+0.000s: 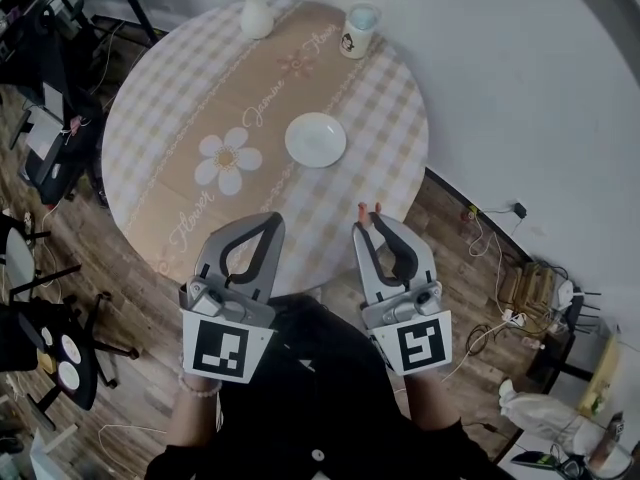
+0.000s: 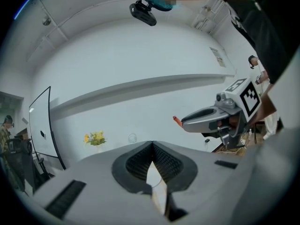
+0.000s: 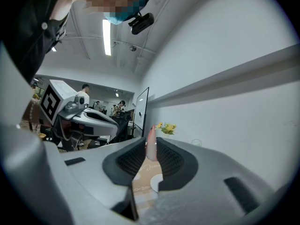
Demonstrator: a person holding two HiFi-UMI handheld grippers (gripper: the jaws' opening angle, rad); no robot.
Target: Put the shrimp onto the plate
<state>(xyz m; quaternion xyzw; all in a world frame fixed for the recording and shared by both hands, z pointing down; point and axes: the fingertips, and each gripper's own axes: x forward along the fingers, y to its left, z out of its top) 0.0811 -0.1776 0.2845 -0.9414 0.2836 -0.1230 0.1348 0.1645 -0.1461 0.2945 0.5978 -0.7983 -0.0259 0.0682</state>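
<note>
With our grey right gripper [image 1: 372, 222] clamped on the pinkish-orange shrimp [image 3: 151, 142] and the left gripper [image 1: 265, 226] closed on nothing, we should carry it level toward eleven o'clock, over the round white plate [image 1: 316, 140].

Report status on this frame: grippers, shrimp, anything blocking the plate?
Left gripper shut, empty. Right gripper shut on shrimp, at table's near edge. Plate bare, mid-table; nothing between it and shrimp.

Open lab-office room: whiteboard [image 3: 141, 107], ceiling strip light [image 3: 107, 36], people [image 3: 85, 92] in background; cables [image 1: 480, 233] and power strip [image 1: 512, 317] loose on wood floor [image 1: 130, 298]; round desk [image 1: 150, 118] with checked cloth, flower vase [image 1: 256, 13].
</note>
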